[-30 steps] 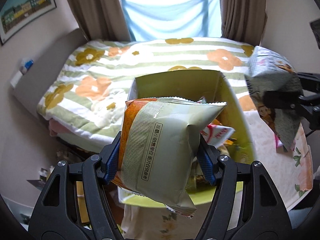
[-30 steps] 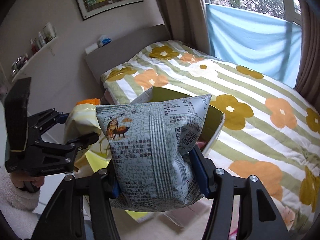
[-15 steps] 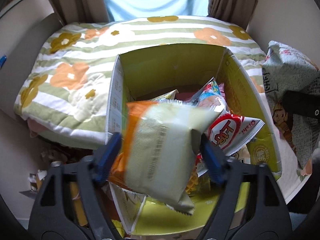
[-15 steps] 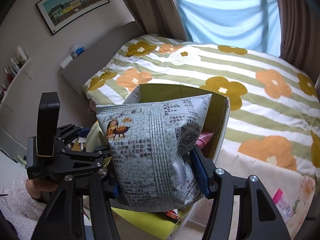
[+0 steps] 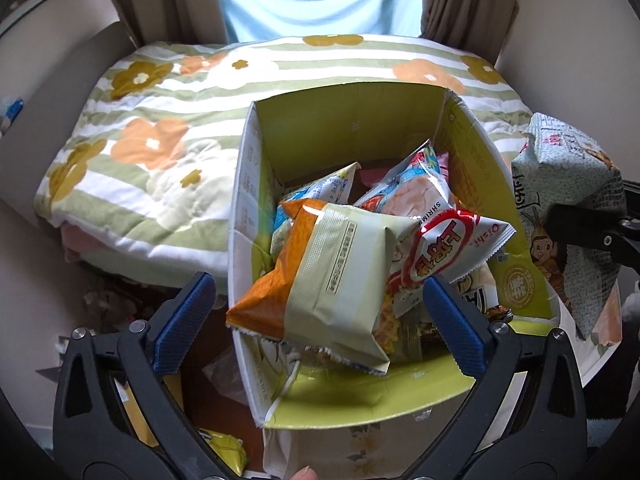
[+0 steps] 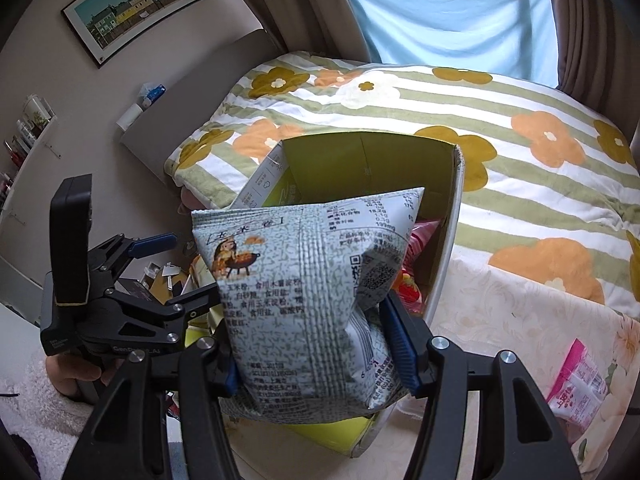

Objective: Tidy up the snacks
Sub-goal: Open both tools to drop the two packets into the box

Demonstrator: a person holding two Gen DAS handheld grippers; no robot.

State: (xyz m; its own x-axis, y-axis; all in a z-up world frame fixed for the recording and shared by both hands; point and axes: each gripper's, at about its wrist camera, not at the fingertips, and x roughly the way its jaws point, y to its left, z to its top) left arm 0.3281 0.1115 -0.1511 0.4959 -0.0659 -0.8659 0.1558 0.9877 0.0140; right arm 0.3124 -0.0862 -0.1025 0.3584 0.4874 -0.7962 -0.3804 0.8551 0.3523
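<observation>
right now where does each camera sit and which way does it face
Left wrist: rides the left hand-held gripper, looks down into the box; its open fingers straddle the orange bag.
Right wrist: rides the right hand-held gripper, faces the bed; fingers clamp the grey bag.
Both show box, bed, grey bag.

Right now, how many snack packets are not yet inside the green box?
3, maybe more hidden: the grey-green packet clamped in the right gripper, a pink packet on the cloth right of the box, and a yellow packet on the floor.
</observation>
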